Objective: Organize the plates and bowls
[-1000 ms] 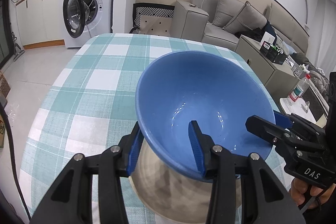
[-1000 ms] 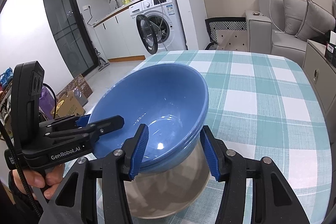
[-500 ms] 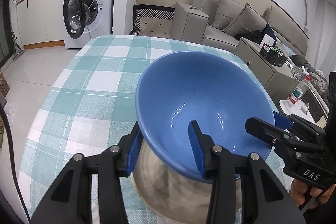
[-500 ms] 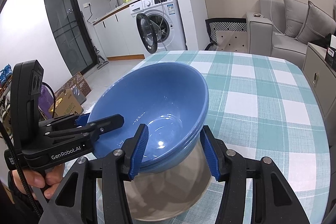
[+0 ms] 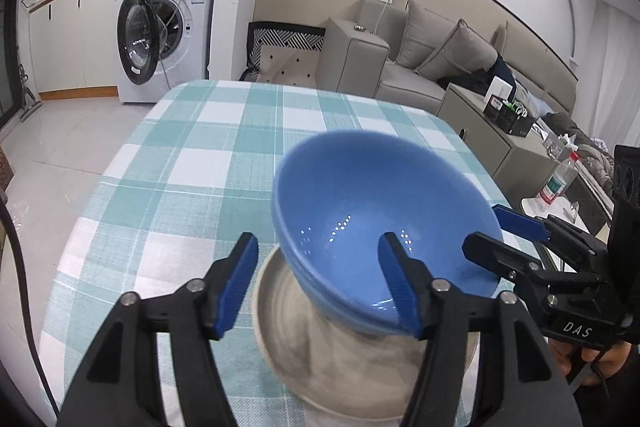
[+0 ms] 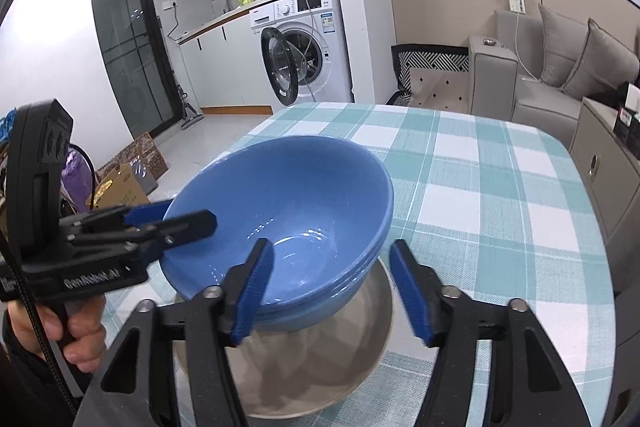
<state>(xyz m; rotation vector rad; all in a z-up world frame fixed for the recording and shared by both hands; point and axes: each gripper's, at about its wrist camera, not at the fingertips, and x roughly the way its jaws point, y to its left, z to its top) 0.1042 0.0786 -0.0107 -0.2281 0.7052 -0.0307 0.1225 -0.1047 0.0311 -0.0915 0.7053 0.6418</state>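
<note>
We take the blue bowl (image 5: pixel 360 211) as our landmark. It sits in the middle of a shallow grey plate (image 5: pixel 288 339), and from the ridges along its outer wall in the right wrist view it looks like a nest of blue bowls rather than one (we cannot count them for sure). The plate lies on the desk (image 5: pixel 192 163), which wears a teal-and-white check cloth, and the stack sits at the near end of it.

The left gripper (image 5: pixel 320 279) straddles the bowl's near-left rim: one blue finger (image 5: pixel 236 279) stands outside the wall with a clear gap to it, the other reaches over the rim into the bowl. Its fingers are spreading, rim between them but not pinched.

The right gripper (image 6: pixel 332 287) straddles the opposite side of the rim in the same way, one finger (image 6: pixel 252 287) inside the bowl, the other outside and clear of the wall. These fingers are spreading too, released from the rim.

Beyond the bowl, past the far end of the desk, stands a washing machine (image 5: pixel 160 35) with its door ajar; to the bowl's right, a grey sofa (image 5: pixel 432 63).
</note>
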